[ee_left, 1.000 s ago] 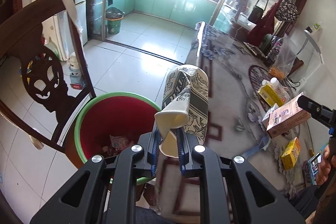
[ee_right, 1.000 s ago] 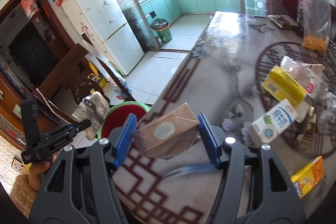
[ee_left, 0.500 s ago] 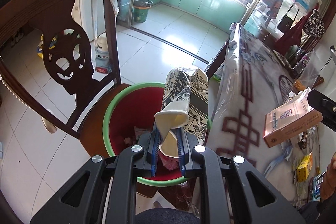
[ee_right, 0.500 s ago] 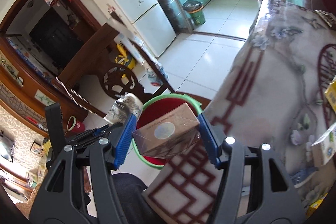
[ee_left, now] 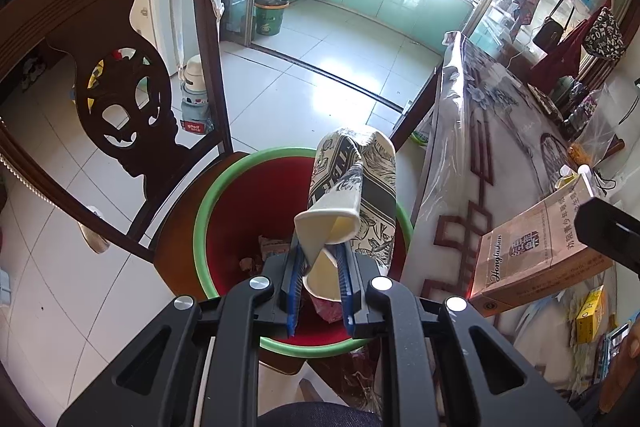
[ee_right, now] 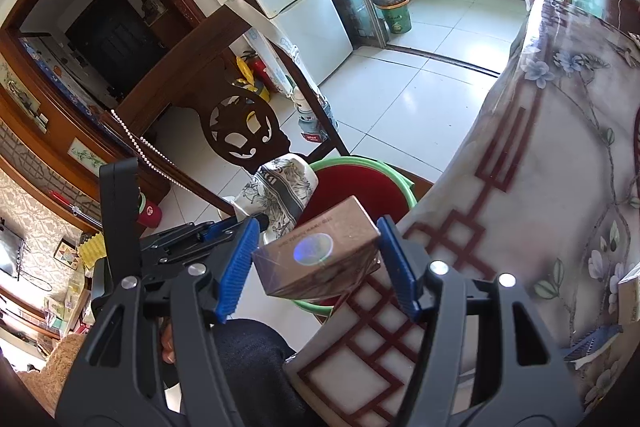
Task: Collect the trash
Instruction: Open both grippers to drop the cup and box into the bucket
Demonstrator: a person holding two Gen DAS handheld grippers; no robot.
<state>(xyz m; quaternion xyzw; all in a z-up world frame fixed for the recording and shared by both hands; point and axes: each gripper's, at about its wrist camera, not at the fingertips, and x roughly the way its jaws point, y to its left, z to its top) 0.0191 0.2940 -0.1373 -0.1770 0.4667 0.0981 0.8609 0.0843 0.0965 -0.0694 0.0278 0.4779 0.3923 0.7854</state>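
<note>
While the left tool begins opening around the crushed paper cup over the bin, the right tool grips the carton, awaiting disposal.

Left gripper, bottom centre, tilts downward with jaws opening; right gripper, bottom centre, stays clamped.

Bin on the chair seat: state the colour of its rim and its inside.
The bin has a green rim and a red inside, clearest in the left wrist view.
</note>
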